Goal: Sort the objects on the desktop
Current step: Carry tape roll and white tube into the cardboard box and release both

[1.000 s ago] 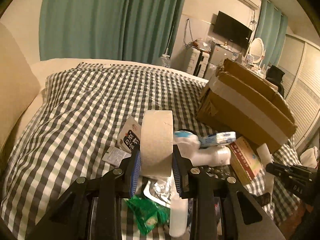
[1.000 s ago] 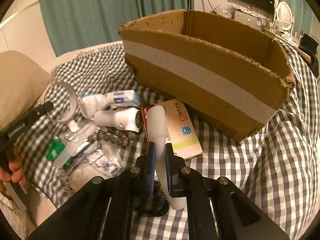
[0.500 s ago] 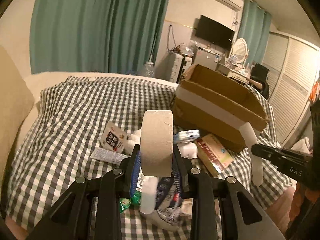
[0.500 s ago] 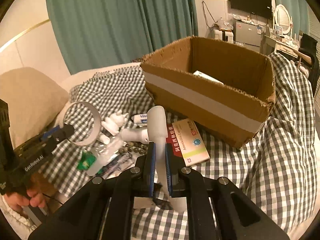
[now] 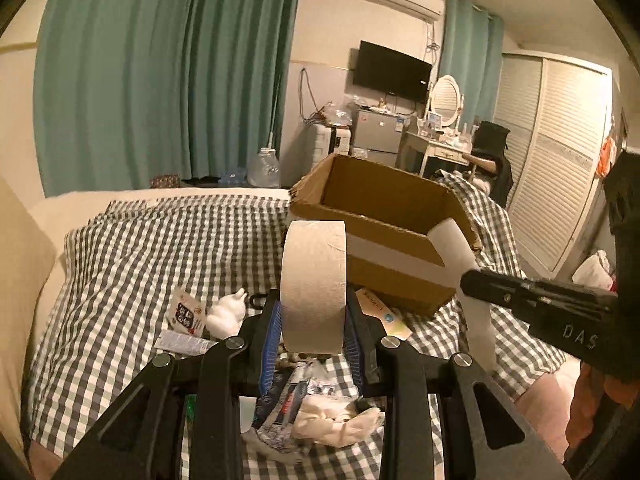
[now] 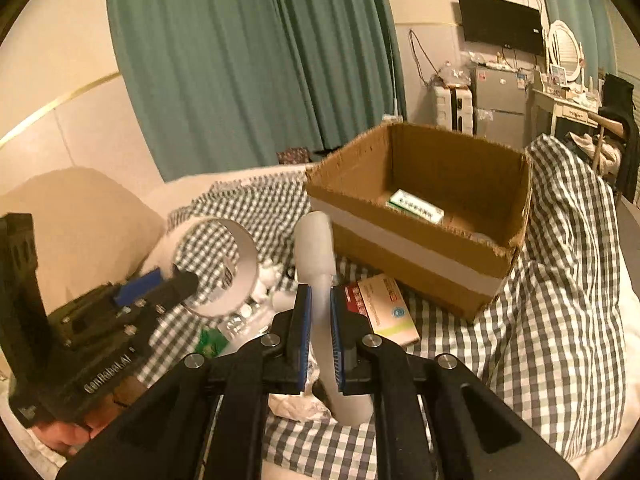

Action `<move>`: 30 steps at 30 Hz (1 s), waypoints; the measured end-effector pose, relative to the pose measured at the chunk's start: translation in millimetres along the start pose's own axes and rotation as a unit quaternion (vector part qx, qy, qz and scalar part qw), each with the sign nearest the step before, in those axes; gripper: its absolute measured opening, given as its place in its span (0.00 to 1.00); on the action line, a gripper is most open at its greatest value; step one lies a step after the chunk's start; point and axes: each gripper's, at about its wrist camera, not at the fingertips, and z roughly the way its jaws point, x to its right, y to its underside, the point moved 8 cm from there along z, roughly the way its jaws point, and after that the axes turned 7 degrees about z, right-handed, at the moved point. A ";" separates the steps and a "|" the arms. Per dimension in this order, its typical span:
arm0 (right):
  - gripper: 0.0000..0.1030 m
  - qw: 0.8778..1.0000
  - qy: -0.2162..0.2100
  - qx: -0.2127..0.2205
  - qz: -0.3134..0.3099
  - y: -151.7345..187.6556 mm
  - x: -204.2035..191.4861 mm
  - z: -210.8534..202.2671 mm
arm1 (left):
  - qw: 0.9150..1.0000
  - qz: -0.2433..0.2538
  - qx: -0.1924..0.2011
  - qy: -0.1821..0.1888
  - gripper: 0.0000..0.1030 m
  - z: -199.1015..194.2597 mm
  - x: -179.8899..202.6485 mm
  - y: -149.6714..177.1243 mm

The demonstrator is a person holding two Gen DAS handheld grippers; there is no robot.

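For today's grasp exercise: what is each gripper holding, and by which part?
The left gripper clamps the tape roll across its flat sides, near the bottom. The right gripper pinches the white tube around its middle.

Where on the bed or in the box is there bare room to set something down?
Bare checked cover lies between the pillow and the clutter, and right of the cardboard box. The box floor beside the green-and-white carton is mostly bare. It is crowded in front of the box, around the red-and-white carton and packets.
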 end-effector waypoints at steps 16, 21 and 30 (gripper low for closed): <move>0.08 0.998 0.006 0.064 0.016 -77.1 43.3 -6.6 | 0.999 0.028 0.021 0.002 0.29 46.7 40.8 -89.3; 0.09 0.996 0.014 0.076 0.037 -104.4 66.7 9.3 | 0.999 0.030 0.023 -0.020 0.29 76.9 41.8 -113.6; 0.09 0.994 0.035 0.062 0.084 -121.9 110.4 60.8 | 1.000 0.025 0.004 -0.004 0.29 146.9 38.2 -125.6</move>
